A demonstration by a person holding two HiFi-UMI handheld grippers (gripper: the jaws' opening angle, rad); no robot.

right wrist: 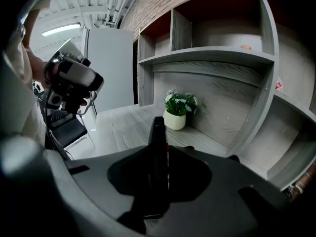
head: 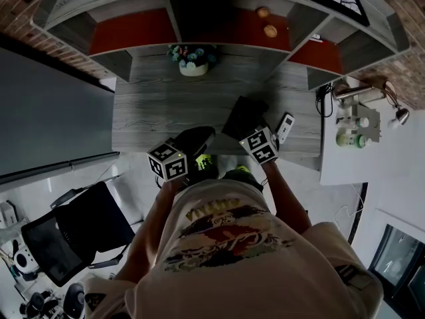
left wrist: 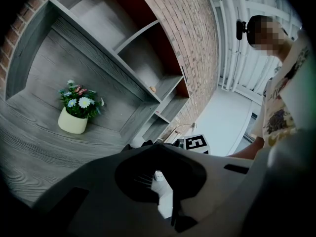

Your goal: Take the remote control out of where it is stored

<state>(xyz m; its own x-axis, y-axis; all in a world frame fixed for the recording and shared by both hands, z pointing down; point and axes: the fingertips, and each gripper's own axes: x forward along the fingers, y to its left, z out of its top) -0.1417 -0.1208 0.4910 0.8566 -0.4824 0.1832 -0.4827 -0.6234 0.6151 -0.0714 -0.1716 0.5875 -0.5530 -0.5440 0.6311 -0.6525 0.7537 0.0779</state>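
Right gripper (right wrist: 159,132) jaws pinch a slim dark strip; whether the left gripper (left wrist: 160,181) grips anything is unclear. The white remote control (head: 284,127) on the desk (head: 166,105) likely wants a square, gentle approach.

Potted flowers (head: 193,60) on grey desk (head: 166,111), black chair (head: 80,231) nearby.

Light was dim and flat in every view, with muted colours. The brightest source was a ceiling strip light (right wrist: 63,30), glaring at upper left. Shelf recesses (head: 199,18) sat in deep shadow above the grey desk (head: 179,105). Straight lines bowed heavily towards the black-vignetted edges. The right gripper (right wrist: 158,127) loomed dark and soft near its lens.
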